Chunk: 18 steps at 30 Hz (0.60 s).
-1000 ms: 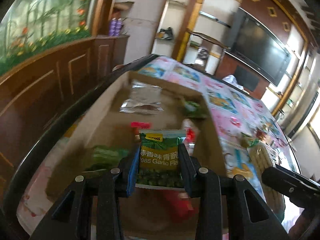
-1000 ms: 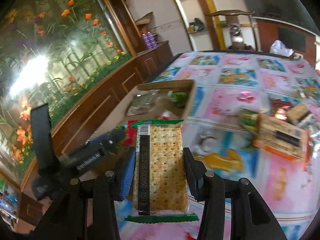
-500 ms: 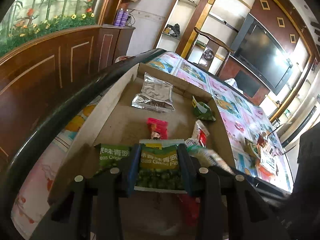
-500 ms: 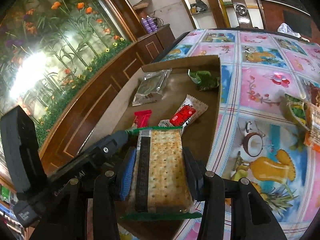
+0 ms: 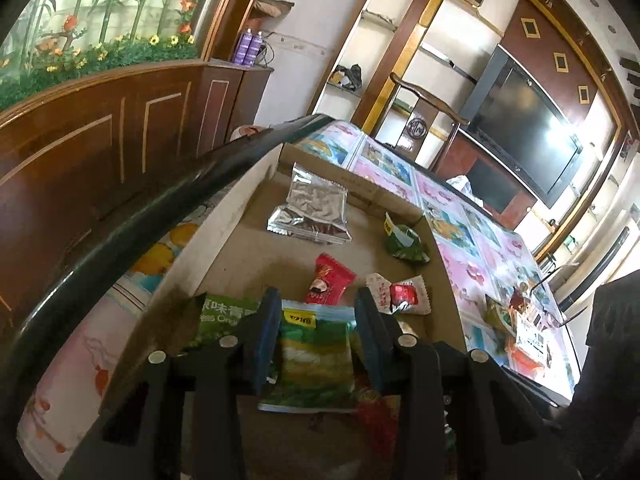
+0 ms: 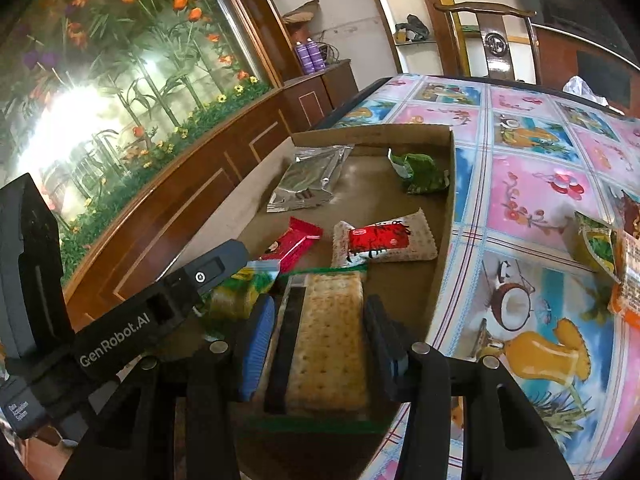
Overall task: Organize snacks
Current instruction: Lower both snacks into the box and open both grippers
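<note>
While both tools hang over the cardboard box [image 5: 224, 216], the left gripper [image 5: 316, 304] at lower center clamps a green pea packet [image 5: 314, 360] between its pads, and the right gripper [image 6: 320, 312] pinches a cracker pack [image 6: 328, 340]. Mid-frame, a silver pouch [image 5: 316, 208], red wrapper [image 5: 330, 280] and white-red snack [image 6: 380, 240] lie in the box on the patterned tablecloth [image 6: 532, 184].

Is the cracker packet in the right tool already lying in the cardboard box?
Not yet. The clear cracker packet is gripped between the right tool's fingers, above the brown cardboard box.
</note>
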Each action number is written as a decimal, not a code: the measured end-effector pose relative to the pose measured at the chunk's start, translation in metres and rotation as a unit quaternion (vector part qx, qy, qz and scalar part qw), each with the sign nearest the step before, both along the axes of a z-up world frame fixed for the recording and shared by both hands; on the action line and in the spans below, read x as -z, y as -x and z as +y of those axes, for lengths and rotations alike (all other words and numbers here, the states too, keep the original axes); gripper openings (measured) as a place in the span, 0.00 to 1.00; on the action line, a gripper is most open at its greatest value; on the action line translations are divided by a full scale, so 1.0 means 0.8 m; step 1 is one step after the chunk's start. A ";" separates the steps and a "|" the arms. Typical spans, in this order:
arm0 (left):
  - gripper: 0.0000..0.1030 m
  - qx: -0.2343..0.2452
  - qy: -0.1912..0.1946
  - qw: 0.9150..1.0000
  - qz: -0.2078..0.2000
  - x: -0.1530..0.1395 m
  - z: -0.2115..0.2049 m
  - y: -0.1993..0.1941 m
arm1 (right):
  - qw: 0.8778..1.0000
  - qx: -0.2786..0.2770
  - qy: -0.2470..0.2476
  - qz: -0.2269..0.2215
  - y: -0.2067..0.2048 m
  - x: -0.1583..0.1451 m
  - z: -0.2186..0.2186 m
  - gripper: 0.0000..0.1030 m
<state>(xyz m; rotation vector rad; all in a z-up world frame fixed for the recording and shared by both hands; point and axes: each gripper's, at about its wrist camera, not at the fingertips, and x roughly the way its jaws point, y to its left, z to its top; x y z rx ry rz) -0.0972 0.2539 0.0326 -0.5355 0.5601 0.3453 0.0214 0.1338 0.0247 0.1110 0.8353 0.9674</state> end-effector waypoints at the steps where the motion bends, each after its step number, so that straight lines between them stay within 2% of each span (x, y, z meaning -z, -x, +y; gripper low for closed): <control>1: 0.35 0.000 0.000 1.000 -0.003 -0.001 -0.001 0.001 | 1.000 -0.002 -0.002 0.002 0.000 0.000 0.000 0.50; 5: 0.37 -0.003 0.002 1.000 -0.016 -0.004 0.000 0.005 | 0.999 -0.035 -0.019 0.030 0.001 0.001 -0.002 0.50; 9: 0.43 -0.009 0.002 0.999 -0.035 -0.008 0.003 0.012 | 0.996 -0.060 -0.038 0.059 0.003 0.003 -0.010 0.51; 12: 0.44 -0.011 0.002 0.999 -0.038 -0.010 0.003 0.013 | 0.994 -0.055 -0.057 0.070 -0.004 -0.002 -0.028 0.51; 18: 0.44 -0.011 -0.001 0.999 -0.039 -0.010 0.003 0.013 | 0.996 0.005 -0.075 0.051 -0.034 -0.017 -0.099 0.50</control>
